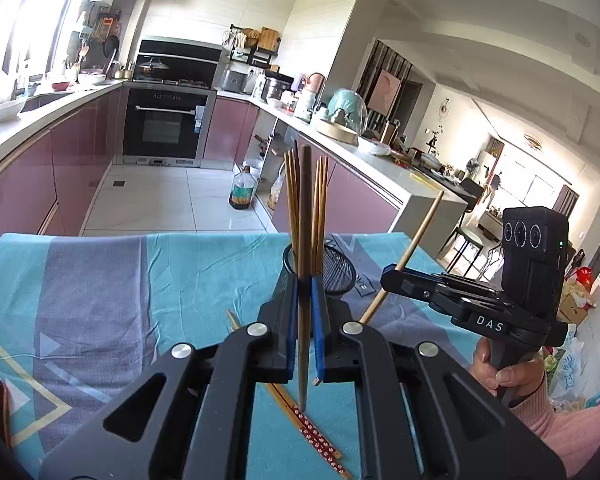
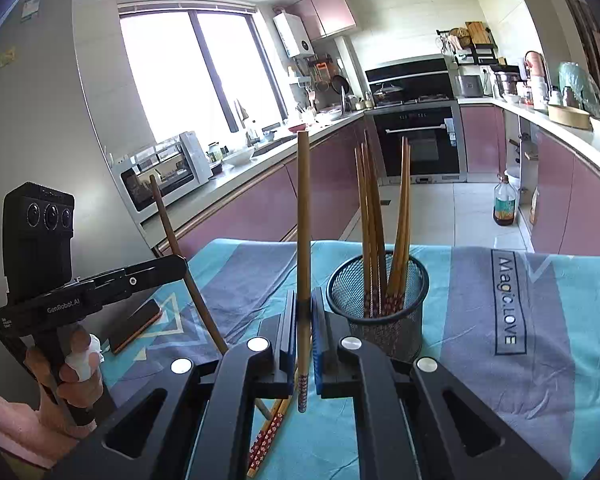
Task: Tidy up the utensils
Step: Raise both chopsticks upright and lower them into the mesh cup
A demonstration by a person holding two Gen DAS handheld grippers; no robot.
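Left gripper (image 1: 305,300) grips upright chopstick (image 1: 305,240) | right gripper (image 2: 305,320) grips another chopstick (image 2: 303,220), also upright | mesh cup (image 2: 378,304) just right of right gripper, nearer it | loose chopsticks (image 2: 268,432) lie near cup

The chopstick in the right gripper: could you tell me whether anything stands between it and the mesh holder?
Nothing visible does. The right gripper holds its chopstick upright just left of the mesh holder, with only bare tablecloth between. The holder's mouth is partly filled by chopsticks already inside.
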